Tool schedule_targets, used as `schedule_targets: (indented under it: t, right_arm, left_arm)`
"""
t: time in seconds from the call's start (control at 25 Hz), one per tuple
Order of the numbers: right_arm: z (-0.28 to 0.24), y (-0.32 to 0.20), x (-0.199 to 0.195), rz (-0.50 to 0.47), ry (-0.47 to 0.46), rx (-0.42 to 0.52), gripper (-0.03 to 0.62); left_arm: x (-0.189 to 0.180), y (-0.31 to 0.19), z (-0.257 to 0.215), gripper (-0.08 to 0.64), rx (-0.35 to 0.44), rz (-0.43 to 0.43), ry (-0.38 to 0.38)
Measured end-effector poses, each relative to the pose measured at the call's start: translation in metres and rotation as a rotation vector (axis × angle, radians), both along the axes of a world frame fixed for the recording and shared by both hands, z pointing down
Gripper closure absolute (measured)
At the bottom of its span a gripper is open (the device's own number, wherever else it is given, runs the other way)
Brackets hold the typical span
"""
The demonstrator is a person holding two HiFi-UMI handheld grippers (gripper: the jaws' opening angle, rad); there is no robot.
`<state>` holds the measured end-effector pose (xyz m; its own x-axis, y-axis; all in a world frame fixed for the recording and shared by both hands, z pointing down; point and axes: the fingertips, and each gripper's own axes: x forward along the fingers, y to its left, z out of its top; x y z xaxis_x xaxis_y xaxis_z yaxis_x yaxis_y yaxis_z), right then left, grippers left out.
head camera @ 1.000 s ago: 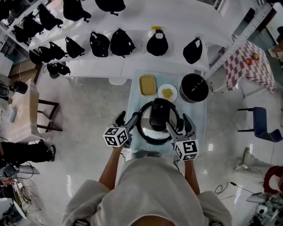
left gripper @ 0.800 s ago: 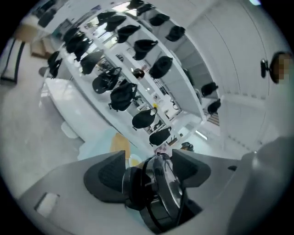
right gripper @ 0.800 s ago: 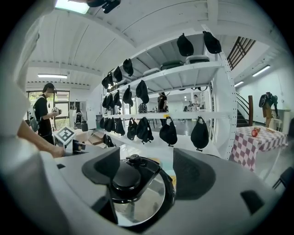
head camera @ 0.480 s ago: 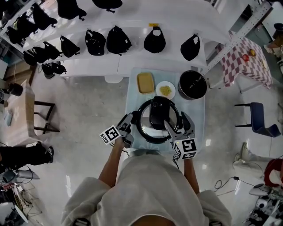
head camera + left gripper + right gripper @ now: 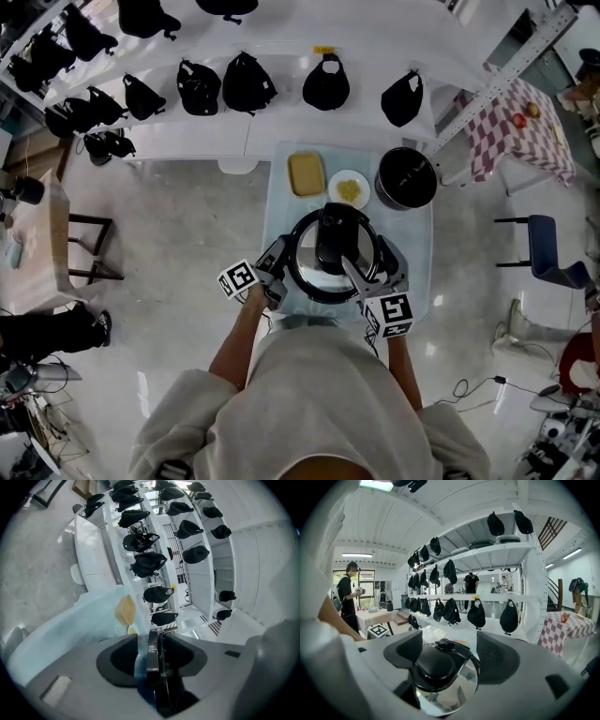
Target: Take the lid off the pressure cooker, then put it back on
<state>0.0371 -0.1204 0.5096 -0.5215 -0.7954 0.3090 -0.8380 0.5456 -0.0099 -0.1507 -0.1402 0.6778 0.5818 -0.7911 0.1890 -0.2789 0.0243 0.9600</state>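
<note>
The pressure cooker (image 5: pixel 330 292) stands in the middle of a small table (image 5: pixel 281 202) under a pale blue cover. Its polished lid (image 5: pixel 307 267) is seated on top, and the lid's black knob (image 5: pixel 334 239) sits at the centre. The left gripper (image 5: pixel 274 272) is at the cooker's left rim, rolled onto its side. Its 2 jaws have just been closing, and in the left gripper view the cooker's black side handle (image 5: pixel 153 667) shows edge-on, pinched between the dark pads (image 5: pixel 121 657). The right gripper (image 5: pixel 368 270) sits at the near right edge of the lid with its jaws spread wide. In the right gripper view the lid and knob (image 5: pixel 435 666) fill the gap between the jaws, and neither pad touches them. At the far end of the table lie a yellow rectangular block (image 5: pixel 306 173), a small white plate (image 5: pixel 361 198) with yellow food and, to its right, an empty black pot (image 5: pixel 405 178). Beyond the table a white shelf (image 5: pixel 281 127) carries a row of black bags (image 5: pixel 247 82). A table with a red checked cloth (image 5: pixel 511 131) stands off to the right.
</note>
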Motion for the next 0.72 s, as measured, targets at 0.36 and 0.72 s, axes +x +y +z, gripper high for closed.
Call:
schedule_targets:
  t: [0.36,0.72]
  right_arm:
    - [0.005,0.003,-0.004,-0.037,0.021,-0.017,0.252]
    - [0.026,0.013,-0.039,-0.402,0.262,-0.098,0.253]
  left_arm:
    - [0.002,-0.004,-0.004,0.477,0.017,0.025,0.021]
    - [0.002,-0.003,-0.003,0.479,0.018,0.021,0.024]
